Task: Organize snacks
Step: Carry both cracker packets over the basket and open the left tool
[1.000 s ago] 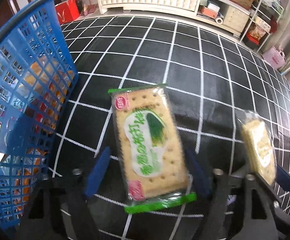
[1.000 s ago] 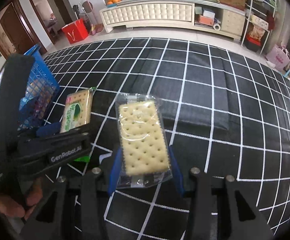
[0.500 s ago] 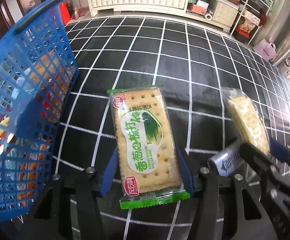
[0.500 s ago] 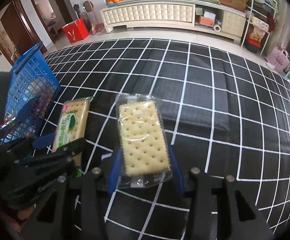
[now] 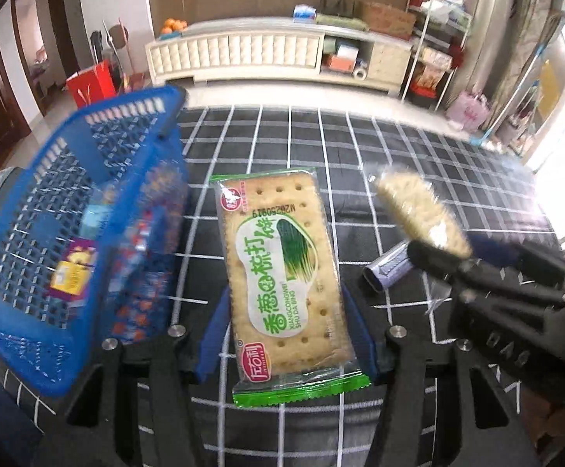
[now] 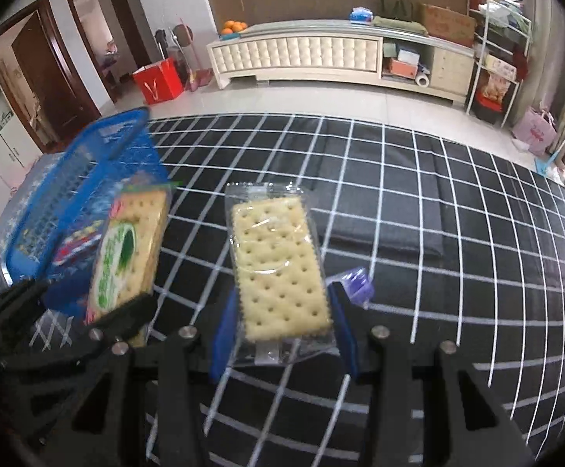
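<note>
My left gripper (image 5: 288,334) is shut on a green-labelled cracker pack (image 5: 282,276) and holds it in the air beside the blue basket (image 5: 68,210). The pack also shows in the right wrist view (image 6: 126,253), in front of the basket (image 6: 84,183). My right gripper (image 6: 282,327) is shut on a clear-wrapped cracker pack (image 6: 278,268), raised over the black grid cloth (image 6: 438,233). That pack and the right gripper (image 5: 441,253) appear at the right of the left wrist view. The basket holds several snack packs.
A small purple-silver packet (image 5: 387,270) lies on the cloth (image 5: 399,148) between the grippers; it also shows in the right wrist view (image 6: 356,284). A cream cabinet (image 6: 321,54) and a red bag (image 6: 158,81) stand beyond the cloth.
Both grippers have risen with their packs off the cloth. The left gripper closed on the green pack and lifted it, and the basket now sits lower, showing its inside.
</note>
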